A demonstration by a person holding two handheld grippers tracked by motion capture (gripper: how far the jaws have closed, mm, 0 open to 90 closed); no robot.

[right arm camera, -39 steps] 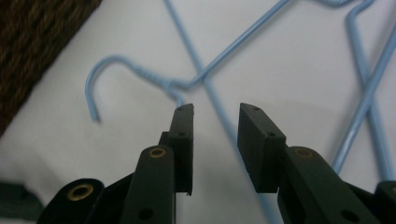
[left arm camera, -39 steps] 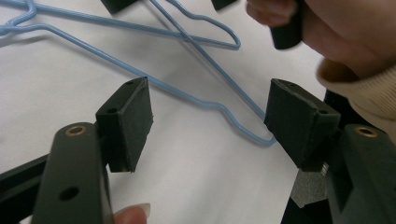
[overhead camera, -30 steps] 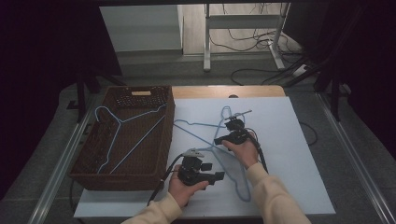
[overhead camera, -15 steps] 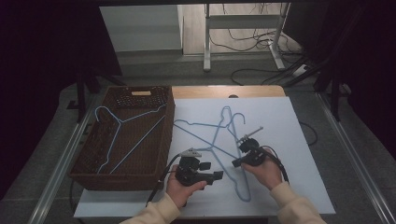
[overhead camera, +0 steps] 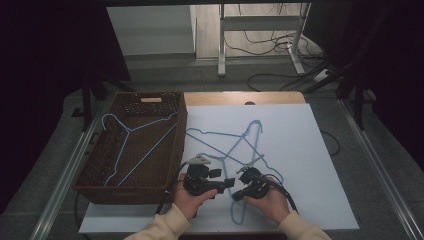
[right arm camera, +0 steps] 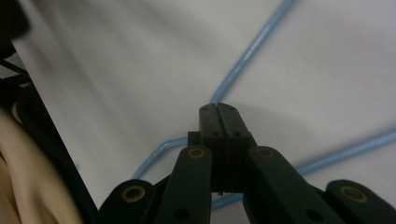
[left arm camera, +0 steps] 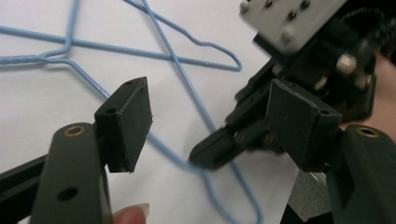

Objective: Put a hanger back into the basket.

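Note:
Two blue wire hangers [overhead camera: 226, 144] lie crossed on the white tabletop [overhead camera: 305, 150]. My right gripper [overhead camera: 236, 195] is low near the front edge, and its jaws have closed to shut on a lower wire of one hanger [right arm camera: 252, 51]; in the right gripper view the wire meets the seam at the tips of that gripper [right arm camera: 218, 109]. My left gripper [overhead camera: 228, 182] sits just to the left, pointing at the right one. In the left gripper view the left gripper [left arm camera: 210, 116] stands open, with hanger wire [left arm camera: 187, 79] and the right gripper [left arm camera: 205, 156] beyond it.
A brown wicker basket [overhead camera: 100, 172] stands at the table's left with another blue hanger [overhead camera: 135, 140] lying in it. Cables and a metal stand's legs [overhead camera: 260, 45] are on the floor beyond the far edge.
My right hand has come from the middle of the table toward the front edge, beside the left gripper, down to the hanger wire. The left hand has stayed put.

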